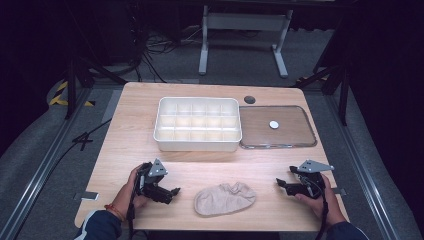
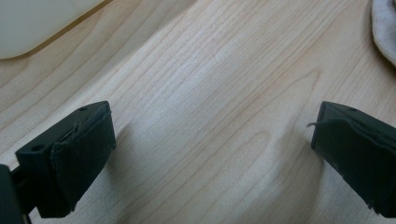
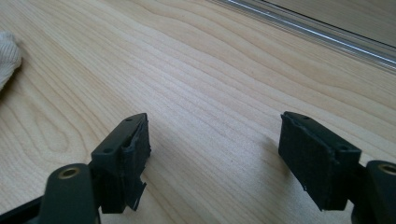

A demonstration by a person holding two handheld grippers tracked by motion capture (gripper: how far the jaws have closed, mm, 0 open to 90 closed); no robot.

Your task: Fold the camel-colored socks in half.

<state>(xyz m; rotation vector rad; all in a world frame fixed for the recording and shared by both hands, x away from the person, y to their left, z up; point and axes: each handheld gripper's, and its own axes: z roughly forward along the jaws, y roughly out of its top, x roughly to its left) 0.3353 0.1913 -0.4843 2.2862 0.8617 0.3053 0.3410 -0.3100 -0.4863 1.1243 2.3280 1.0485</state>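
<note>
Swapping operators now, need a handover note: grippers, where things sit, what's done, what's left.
Left gripper: open, empty, low over the table, left of the sock.
Right gripper: open, empty, right of the sock.
Sock: lies flat at the near edge between both grippers, untouched.
Divided bin: at mid-table, its compartments look empty. Clear lid lies beside it on the right.
Done: nothing yet.
Left: probably pick up the sock and put it in the bin.

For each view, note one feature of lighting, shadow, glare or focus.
High view: the table is brightly lit while the surroundings fall nearly black. Left gripper view: the jaws cast soft shadows on the wood, and the sock looks soft-focused. Right gripper view: a bright glare line runs along the clear lid.
</note>
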